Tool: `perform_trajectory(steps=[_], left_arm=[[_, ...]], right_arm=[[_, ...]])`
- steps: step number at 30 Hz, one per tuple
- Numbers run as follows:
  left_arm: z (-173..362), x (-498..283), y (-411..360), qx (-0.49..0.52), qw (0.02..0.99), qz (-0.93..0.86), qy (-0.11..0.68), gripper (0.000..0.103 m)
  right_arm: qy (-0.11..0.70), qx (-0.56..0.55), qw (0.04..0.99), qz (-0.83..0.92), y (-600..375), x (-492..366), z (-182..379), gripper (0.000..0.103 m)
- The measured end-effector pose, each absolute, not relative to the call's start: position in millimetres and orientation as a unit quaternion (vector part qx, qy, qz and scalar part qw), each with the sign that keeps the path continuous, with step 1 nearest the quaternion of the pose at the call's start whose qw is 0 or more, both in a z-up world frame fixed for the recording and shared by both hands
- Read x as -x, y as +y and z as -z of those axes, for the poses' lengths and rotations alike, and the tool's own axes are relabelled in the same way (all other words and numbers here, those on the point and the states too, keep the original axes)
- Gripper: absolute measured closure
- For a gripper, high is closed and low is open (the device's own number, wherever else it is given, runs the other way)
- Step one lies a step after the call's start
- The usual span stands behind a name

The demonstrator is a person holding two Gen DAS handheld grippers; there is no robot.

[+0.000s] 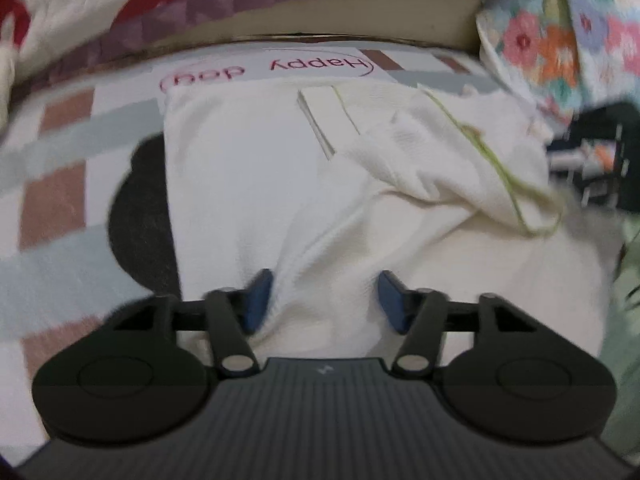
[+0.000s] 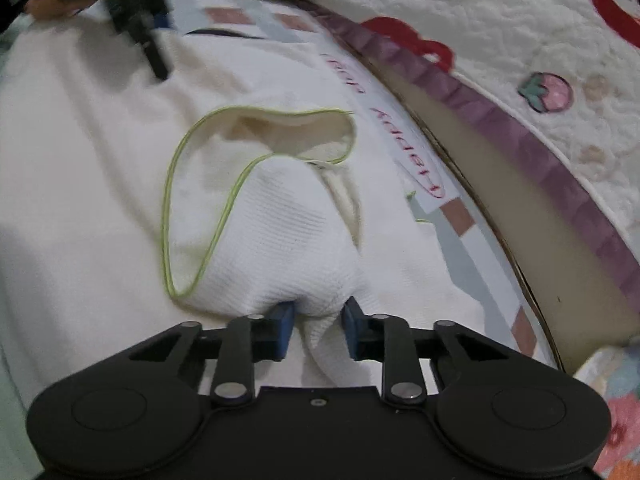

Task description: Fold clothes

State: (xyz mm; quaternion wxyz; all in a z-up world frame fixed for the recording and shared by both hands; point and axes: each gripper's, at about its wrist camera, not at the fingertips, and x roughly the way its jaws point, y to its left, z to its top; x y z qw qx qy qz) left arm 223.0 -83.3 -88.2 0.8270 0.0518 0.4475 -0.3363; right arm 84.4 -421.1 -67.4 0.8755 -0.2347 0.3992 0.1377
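spread over a mat printed with "happy day" [image 1: 266, 69] and pastel blocks, beside a strawberry quilt [image 2: 520, 40], lay the white garment [image 1: 248, 184], its lime-stitched neckline [image 2: 192, 184] gaping. the right hand-held gripper [image 2: 318, 326] had its blue pads [image 2: 284, 330] clamped on a raised bunch of the waffle knit near that neckline. the left hand-held gripper [image 1: 324, 300] stood wider, cloth bulging between its pads [image 1: 256, 300], though i could not tell whether it truly pinched. a floral cloth [image 1: 560, 40] sat at the mat's far corner. risk, as i judged it: the thick bunch could slip from either grip, or uneven pulls would skew the fold and drag the garment off the mat.
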Motion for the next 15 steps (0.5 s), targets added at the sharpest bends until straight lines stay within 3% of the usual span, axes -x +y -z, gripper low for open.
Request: perform_trajectory(steps=[1,7,12,15], left_arm=[[87,-221,-85,-0.062,0.83,0.333,0.443,0.093],[81,-221,-80,-0.047,0.846,0.313,0.429,0.098],[63,-226,-84,-0.055,0.869,0.305,0.385,0.1],[47,-240,-81,-0.037,0.889,0.288,0.355,0.1]], right_arm=[[0.399,0.223,0.88,-0.129,-422,-87,66,0.087],[0.397,0.154,0.902,-0.076,-430,-103,56,0.101],[0.404,0.029,0.913,-0.05,-455,-117,53,0.102],[0.408,0.017,0.912,-0.042,-461,-124,57,0.102]])
